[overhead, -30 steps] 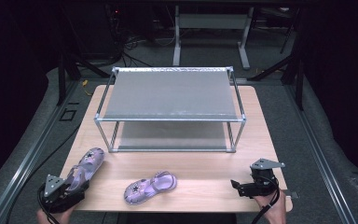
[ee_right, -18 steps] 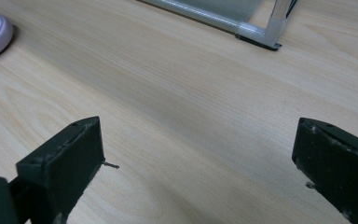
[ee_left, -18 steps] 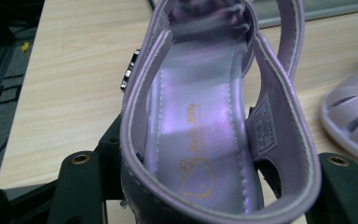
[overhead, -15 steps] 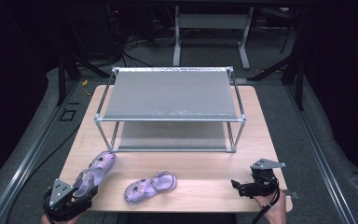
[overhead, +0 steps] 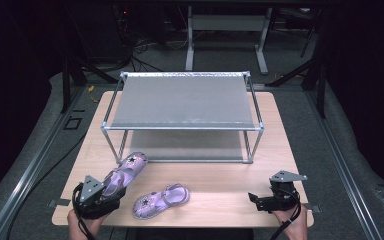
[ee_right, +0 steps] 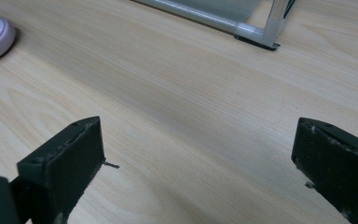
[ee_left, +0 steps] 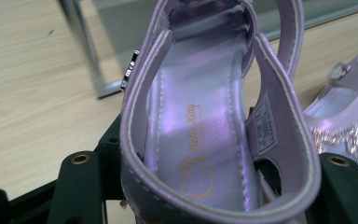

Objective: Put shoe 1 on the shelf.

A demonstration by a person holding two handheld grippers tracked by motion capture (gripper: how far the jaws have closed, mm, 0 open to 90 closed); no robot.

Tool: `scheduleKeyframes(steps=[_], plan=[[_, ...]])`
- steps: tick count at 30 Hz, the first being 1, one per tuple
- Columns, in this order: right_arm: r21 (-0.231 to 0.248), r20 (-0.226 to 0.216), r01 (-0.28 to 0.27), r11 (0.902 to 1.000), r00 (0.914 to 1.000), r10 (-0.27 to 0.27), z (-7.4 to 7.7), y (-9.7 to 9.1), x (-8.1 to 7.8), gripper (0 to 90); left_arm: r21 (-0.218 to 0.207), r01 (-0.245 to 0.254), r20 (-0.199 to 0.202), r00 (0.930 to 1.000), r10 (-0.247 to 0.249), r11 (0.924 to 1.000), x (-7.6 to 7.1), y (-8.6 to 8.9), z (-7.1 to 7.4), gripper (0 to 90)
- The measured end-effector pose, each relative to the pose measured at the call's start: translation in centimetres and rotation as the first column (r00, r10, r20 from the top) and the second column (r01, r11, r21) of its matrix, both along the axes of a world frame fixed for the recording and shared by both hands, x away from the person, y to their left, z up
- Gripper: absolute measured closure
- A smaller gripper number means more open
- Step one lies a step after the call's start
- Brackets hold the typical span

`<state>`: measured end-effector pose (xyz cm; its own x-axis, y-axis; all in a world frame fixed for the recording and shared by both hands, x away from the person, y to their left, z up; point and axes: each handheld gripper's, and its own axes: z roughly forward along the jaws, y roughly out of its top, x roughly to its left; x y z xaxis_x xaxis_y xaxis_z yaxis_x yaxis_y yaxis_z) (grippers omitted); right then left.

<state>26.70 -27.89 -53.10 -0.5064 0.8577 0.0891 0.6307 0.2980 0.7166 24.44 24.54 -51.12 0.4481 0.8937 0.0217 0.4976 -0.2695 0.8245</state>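
My left gripper is at the table's front left, shut on the heel end of a purple sandal whose toe points at the rack. In the left gripper view the black jaws press both sides of this sandal, and its shiny insole faces the camera. The second purple sandal lies flat on the table just right of the held one, also seen as sandal. My right gripper rests open near the front right edge, and nothing lies between the jaws of this gripper.
A two-tier metal rack with grey shelves stands across the back half of the wooden table. Its front left leg is close ahead of the held sandal. Its front right foot lies ahead of the right gripper. Bare wood separates second sandal and right gripper.
My left gripper has lifted the sandal and carried it right and forward, toward the rack's front left leg. The second sandal and the right gripper have stayed put.
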Motion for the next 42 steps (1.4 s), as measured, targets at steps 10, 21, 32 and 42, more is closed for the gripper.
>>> scheduleKeyframes(steps=[10, 21, 32, 42], plan=[[0.01, 0.005, 0.011, 0.9999, 0.9999, -0.011, 0.1, -0.5, -0.3, 2.0, 0.046, 0.043, -0.011, 0.999, -0.043, 0.998, 3.9, -3.2, -0.1, 38.0], [0.014, -0.003, 0.006, 0.9999, 1.0, -0.006, 0.0, -0.6, -0.3, 2.1, 0.095, 0.071, -0.029, 0.9972, -0.069, 0.993, 7.7, -6.1, -0.8, 38.0], [0.025, 0.001, 0.014, 0.9996, 0.9999, -0.014, -0.1, -0.9, -0.5, 2.2, 0.096, 0.093, -0.076, 0.9934, -0.086, 0.9911, 11.7, -8.2, -2.0, 38.0], [0.009, -0.007, 0.009, 0.9999, 0.9999, -0.009, 0.0, -1.0, -0.6, 2.3, 0.143, 0.093, -0.086, 0.993, -0.081, 0.9854, 14.5, -9.2, -2.6, 37.9]])
